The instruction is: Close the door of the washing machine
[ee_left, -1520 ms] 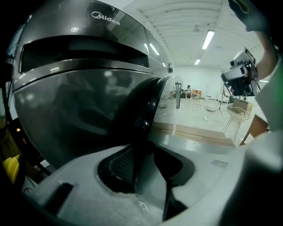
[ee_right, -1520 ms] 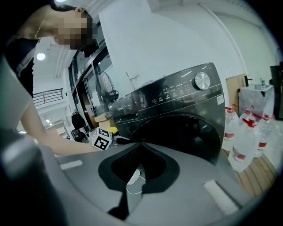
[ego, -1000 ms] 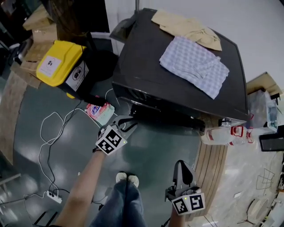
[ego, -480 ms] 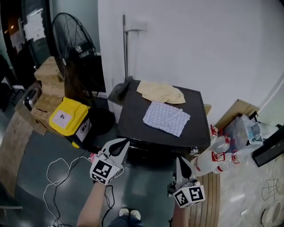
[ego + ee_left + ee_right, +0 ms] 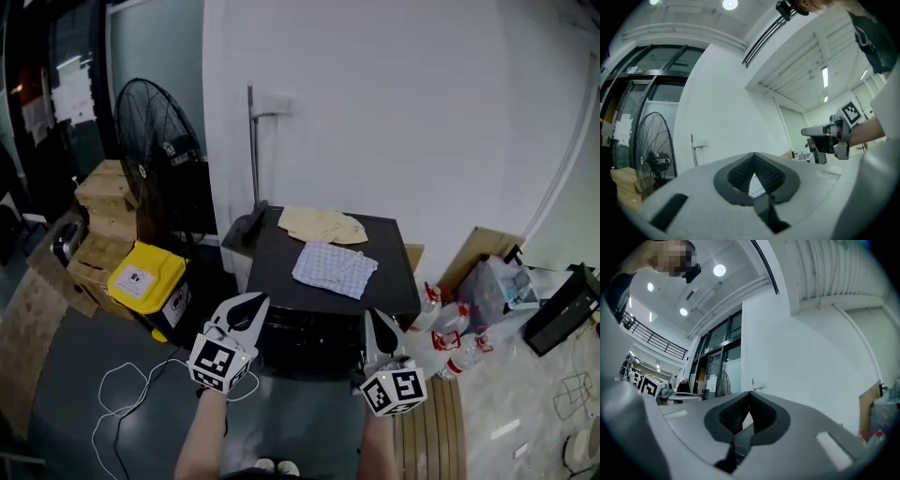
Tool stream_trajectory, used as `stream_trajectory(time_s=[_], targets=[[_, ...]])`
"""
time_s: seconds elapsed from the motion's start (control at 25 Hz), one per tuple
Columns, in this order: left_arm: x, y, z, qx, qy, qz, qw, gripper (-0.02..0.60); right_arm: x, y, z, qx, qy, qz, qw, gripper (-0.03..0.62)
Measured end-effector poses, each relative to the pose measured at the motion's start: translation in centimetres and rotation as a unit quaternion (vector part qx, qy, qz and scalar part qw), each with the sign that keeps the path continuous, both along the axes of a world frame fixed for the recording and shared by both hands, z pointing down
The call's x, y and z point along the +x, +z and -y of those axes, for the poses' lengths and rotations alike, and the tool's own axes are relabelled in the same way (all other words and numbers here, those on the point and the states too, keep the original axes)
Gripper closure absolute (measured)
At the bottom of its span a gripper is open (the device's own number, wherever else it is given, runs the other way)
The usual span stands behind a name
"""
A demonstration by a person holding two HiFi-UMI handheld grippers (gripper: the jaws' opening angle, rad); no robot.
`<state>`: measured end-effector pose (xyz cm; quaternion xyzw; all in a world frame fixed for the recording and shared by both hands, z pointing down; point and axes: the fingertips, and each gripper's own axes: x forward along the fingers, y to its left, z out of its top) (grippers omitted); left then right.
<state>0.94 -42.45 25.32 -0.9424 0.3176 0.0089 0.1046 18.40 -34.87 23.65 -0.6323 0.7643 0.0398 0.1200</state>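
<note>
The black washing machine [image 5: 323, 281] stands against the white wall, seen from above and in front. A beige cloth [image 5: 323, 225] and a checked cloth [image 5: 335, 268] lie on its lid. Its front face [image 5: 309, 336] is in deep shadow, so the door cannot be made out. My left gripper [image 5: 254, 301] is held up in front of the machine's left corner, shut, with nothing between its pads. My right gripper [image 5: 371, 317] is raised before the right corner, also shut and empty. In the left gripper view the left gripper [image 5: 753, 165] points level at the wall; in the right gripper view the right gripper [image 5: 750, 401] tilts slightly upward.
A large black fan [image 5: 155, 159] stands left of the machine, with a yellow-lidded box [image 5: 141, 277] and wooden crates [image 5: 101, 202] beside it. A white cable [image 5: 122, 384] loops on the floor. Plastic bottles [image 5: 448, 345] and a cardboard sheet [image 5: 478, 251] are at the right.
Both grippers have risen from low by the machine's front to above its lid level. The left jaws have closed. The head view has lifted and drawn back, so the machine looks smaller.
</note>
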Motion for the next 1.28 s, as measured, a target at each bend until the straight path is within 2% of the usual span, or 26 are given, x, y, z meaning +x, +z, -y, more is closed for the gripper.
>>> stream_trajectory(time_s=[0.16,0.68,1.28], targets=[[0.1,-0.7,-0.9,0.002,-0.006,-0.014,0.9999,0.583,0.0,-0.1,-0.8,0.002,0.003,0.001,1.000,0.586],[0.7,-1.5,-1.3,0.014,-0.023,-0.008,0.9996,0.583,0.3,0.8,-1.4,-0.018,-0.002,-0.017,1.000,0.586],[0.0,-1.6,-2.1,0.015,-0.038,-0.008,0.9991,0.583,-0.2,1.2,-1.7,-0.024,-0.017,-0.012,0.999,0.586]])
